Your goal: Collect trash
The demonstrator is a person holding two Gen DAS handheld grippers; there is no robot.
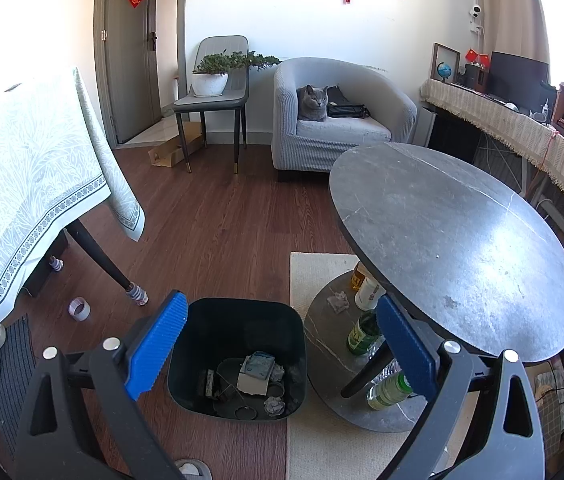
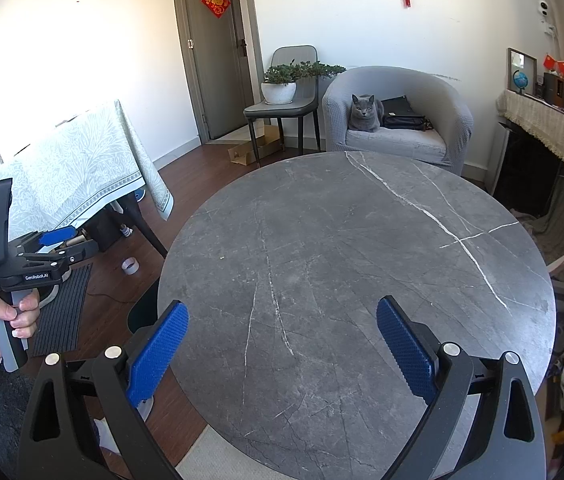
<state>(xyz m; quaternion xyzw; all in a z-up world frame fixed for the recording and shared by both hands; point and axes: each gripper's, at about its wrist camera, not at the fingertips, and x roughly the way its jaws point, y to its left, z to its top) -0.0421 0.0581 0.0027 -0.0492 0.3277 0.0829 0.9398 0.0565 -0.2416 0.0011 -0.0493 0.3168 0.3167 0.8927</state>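
Observation:
A dark trash bin (image 1: pixel 296 334) stands on the wood floor left of the round grey table (image 1: pixel 454 240). It holds a white box (image 1: pixel 256 376), crumpled paper (image 1: pixel 275 405) and other scraps. My left gripper (image 1: pixel 282 346) is open and empty, held above the bin. It also shows in the right wrist view (image 2: pixel 56 236), in a hand at the far left. My right gripper (image 2: pixel 282 350) is open and empty above the bare table top (image 2: pixel 354 280). A crumpled paper (image 1: pixel 338 301) lies on the table's lower base beside several bottles (image 1: pixel 362 330).
A clothed table (image 1: pixel 30 200) stands at the left, with a tape roll (image 1: pixel 79 309) on the floor near its leg. A cat (image 1: pixel 313 103) sits in the grey armchair (image 1: pixel 342 120). A chair with a plant (image 1: pixel 218 76) and a cardboard piece (image 1: pixel 170 152) are near the door.

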